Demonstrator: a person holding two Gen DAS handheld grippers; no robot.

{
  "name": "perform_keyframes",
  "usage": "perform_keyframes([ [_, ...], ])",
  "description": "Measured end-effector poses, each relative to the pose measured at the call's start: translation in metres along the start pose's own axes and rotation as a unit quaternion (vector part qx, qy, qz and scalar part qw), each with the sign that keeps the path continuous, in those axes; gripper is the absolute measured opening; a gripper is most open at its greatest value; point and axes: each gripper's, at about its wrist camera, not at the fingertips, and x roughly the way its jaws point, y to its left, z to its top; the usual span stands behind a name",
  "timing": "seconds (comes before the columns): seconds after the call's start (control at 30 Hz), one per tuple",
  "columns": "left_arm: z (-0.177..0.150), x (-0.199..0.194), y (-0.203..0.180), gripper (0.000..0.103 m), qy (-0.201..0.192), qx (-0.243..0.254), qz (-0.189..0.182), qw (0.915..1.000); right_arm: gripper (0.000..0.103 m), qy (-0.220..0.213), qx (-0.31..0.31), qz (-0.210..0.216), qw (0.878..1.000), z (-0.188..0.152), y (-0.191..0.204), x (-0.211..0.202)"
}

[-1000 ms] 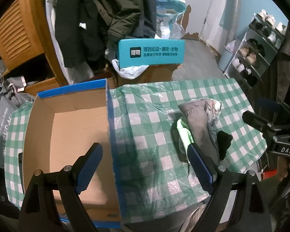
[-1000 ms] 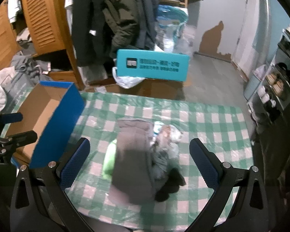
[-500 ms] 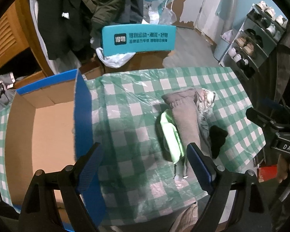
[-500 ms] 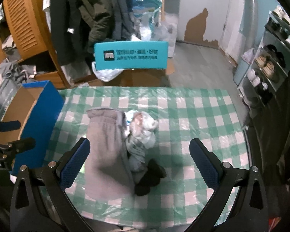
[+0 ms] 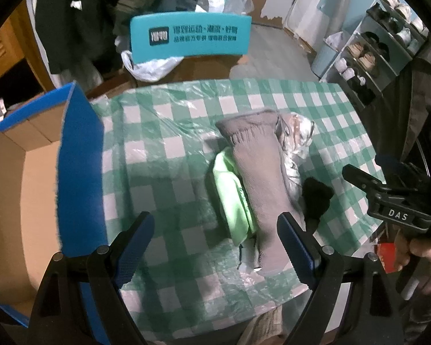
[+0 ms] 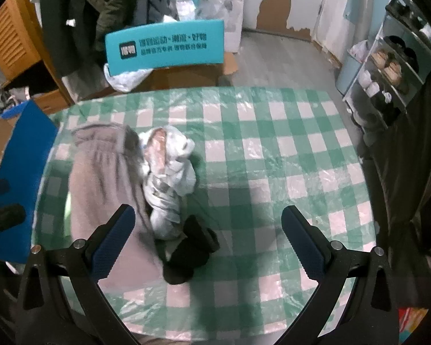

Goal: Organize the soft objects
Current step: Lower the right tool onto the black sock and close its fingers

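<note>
Both sets of jaws wide open, holding nothing. Left gripper point(image 5: 214, 251) low over the near edge of the worktop point(image 5: 163, 132), right gripper point(image 6: 208, 243) low on the right. Just past the left jaws, a long grey sock point(image 5: 258, 172), stretched from near to far, near end right by the right-hand jaw. Green cloth point(image 5: 230, 195) tucked under its left side. Pale bundle point(image 6: 169, 166) and black sock point(image 6: 189, 253) touching its right side, between the right jaws. Open blue box point(image 5: 80, 166) far off to the left. Left gripper nearer the box, so probably best for the grey sock.
</note>
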Motion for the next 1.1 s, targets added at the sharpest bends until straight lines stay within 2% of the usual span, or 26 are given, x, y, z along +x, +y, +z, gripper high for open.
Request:
perform_keyframes([
  [0.3, 0.001, 0.024, -0.009, 0.089, 0.015, 0.001, 0.001, 0.9999, 0.101, 0.042, -0.003, -0.002, 0.999, -0.01, -0.001, 0.038],
  [0.53, 0.002, 0.038, -0.017, 0.089, 0.023, 0.009, 0.004, 0.9997, 0.096, 0.075, 0.014, 0.008, 0.997, -0.02, -0.004, 0.056],
  [1.0, 0.007, 0.047, -0.018, 0.089, 0.029, -0.001, 0.002, 0.9996, 0.077, 0.11, -0.011, 0.004, 0.994, -0.035, 0.002, 0.081],
  [1.1, 0.01, 0.047, -0.018, 0.089, 0.027, -0.003, 0.001, 0.9996, 0.065, 0.114, -0.012, 0.01, 0.993, -0.037, 0.001, 0.084],
])
